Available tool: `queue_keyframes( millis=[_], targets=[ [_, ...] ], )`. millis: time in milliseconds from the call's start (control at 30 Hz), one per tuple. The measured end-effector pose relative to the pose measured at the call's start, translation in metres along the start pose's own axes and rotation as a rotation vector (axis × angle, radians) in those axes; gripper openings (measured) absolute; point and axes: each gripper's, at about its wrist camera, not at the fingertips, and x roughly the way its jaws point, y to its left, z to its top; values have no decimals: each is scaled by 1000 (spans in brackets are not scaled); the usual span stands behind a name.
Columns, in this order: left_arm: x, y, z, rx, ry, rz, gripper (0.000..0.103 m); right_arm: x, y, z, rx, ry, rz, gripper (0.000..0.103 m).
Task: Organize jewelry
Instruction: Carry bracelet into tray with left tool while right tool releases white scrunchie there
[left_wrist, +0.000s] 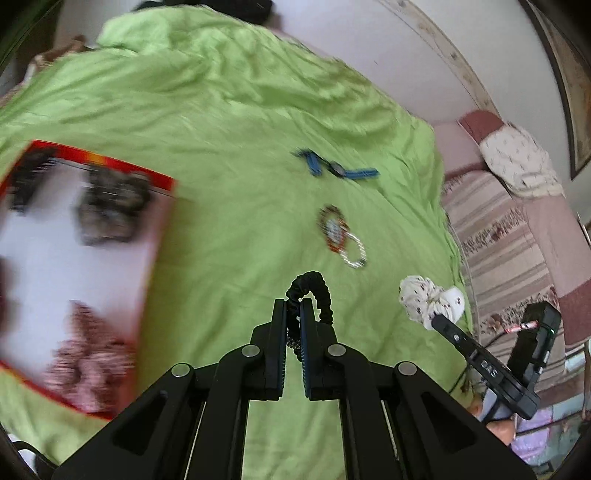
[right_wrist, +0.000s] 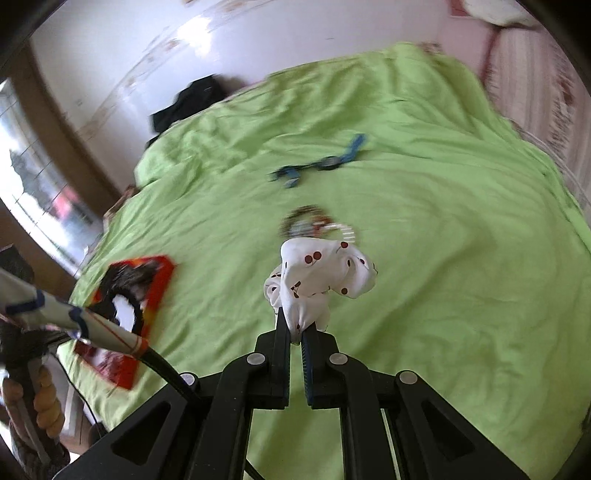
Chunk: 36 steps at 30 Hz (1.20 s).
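My left gripper (left_wrist: 294, 308) is shut on a black scrunchie (left_wrist: 314, 291) and holds it above the green bedspread (left_wrist: 229, 147). My right gripper (right_wrist: 295, 325) is shut on a white scrunchie with red cherries (right_wrist: 321, 273), also held above the bed; the white scrunchie shows in the left wrist view (left_wrist: 430, 297). A pile of beaded bracelets (left_wrist: 341, 236) lies ahead of both grippers and shows blurred in the right wrist view (right_wrist: 314, 223). A blue-strapped watch (left_wrist: 336, 168) lies farther off, also in the right wrist view (right_wrist: 325, 160). A red-edged white box (left_wrist: 74, 251) holding dark and pink items sits at the left.
The red-edged box also shows at the left in the right wrist view (right_wrist: 129, 295). A dark garment (right_wrist: 192, 101) lies at the bed's far edge by the wall. A striped pink cover (left_wrist: 506, 236) lies beyond the bed's right edge. The other handle and cable (right_wrist: 92, 328) cross the left.
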Motion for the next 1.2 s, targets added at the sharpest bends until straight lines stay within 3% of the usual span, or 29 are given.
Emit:
queue_keyframes(
  millis=[267, 467, 600, 700, 833, 1067, 1133, 1167, 1200],
  targets=[
    [-48, 104, 14, -134, -68, 140, 6, 31, 108, -5, -146, 68, 129, 6],
    [-44, 179, 42, -236, -87, 223, 6, 75, 198, -10, -252, 142, 232, 6],
    [-28, 219, 63, -293, -56, 234, 6, 108, 251, -17, -329, 184, 286, 6],
    [-18, 225, 75, -275, -52, 230, 6, 135, 272, -22, -352, 221, 302, 6],
    [2, 226, 98, -239, -47, 218, 6, 174, 279, -32, -370, 274, 260, 6],
    [32, 231, 113, -210, -23, 279, 7, 214, 271, -33, -360, 313, 204, 7],
    [33, 232, 112, -209, -25, 278, 16, 215, 271, -33, -372, 307, 198, 10],
    [32, 232, 112, -210, -26, 272, 21, 213, 272, -32, -378, 299, 195, 15],
    [29, 231, 110, -211, -36, 266, 32, 210, 274, -32, -386, 294, 197, 21]
  ],
)
